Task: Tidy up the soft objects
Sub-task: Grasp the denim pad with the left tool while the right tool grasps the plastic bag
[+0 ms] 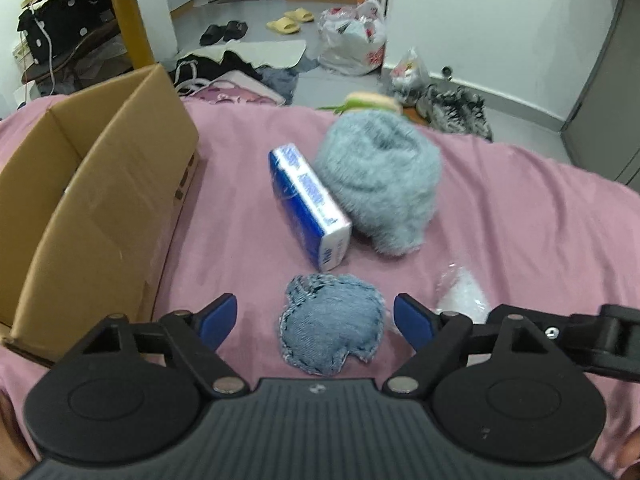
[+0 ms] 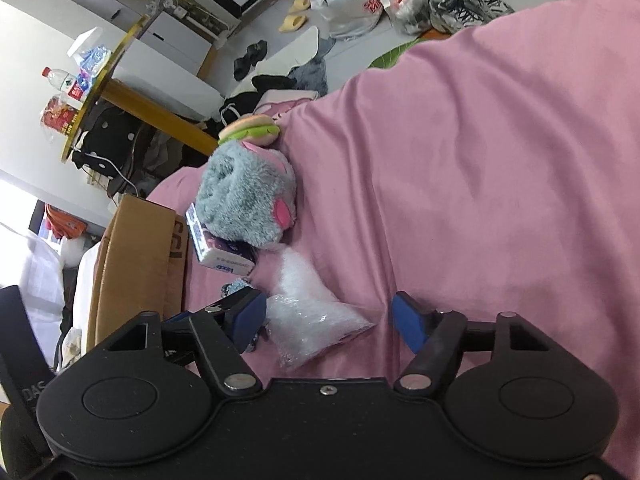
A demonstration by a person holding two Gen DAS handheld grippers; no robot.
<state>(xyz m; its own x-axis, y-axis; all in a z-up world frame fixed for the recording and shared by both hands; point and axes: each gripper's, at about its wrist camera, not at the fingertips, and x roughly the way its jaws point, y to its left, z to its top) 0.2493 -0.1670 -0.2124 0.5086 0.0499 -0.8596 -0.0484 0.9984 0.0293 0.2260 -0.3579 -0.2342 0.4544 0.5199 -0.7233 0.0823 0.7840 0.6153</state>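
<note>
A denim pouch lies on the pink bedsheet, between the blue pads of my left gripper, which stands open around it without touching. Beyond it sit a blue-and-white tissue pack, a grey fluffy plush and a burger plush. In the right wrist view a clear plastic bag lies between the pads of my right gripper; the left pad is close to it, the right pad stands apart, so the gripper is open. The grey plush and burger plush lie farther off.
An open cardboard box stands on the bed at the left, also the cardboard box in the right wrist view. Beyond the bed's edge the floor holds clothes, slippers, plastic bags and shoes. A yellow round table stands nearby.
</note>
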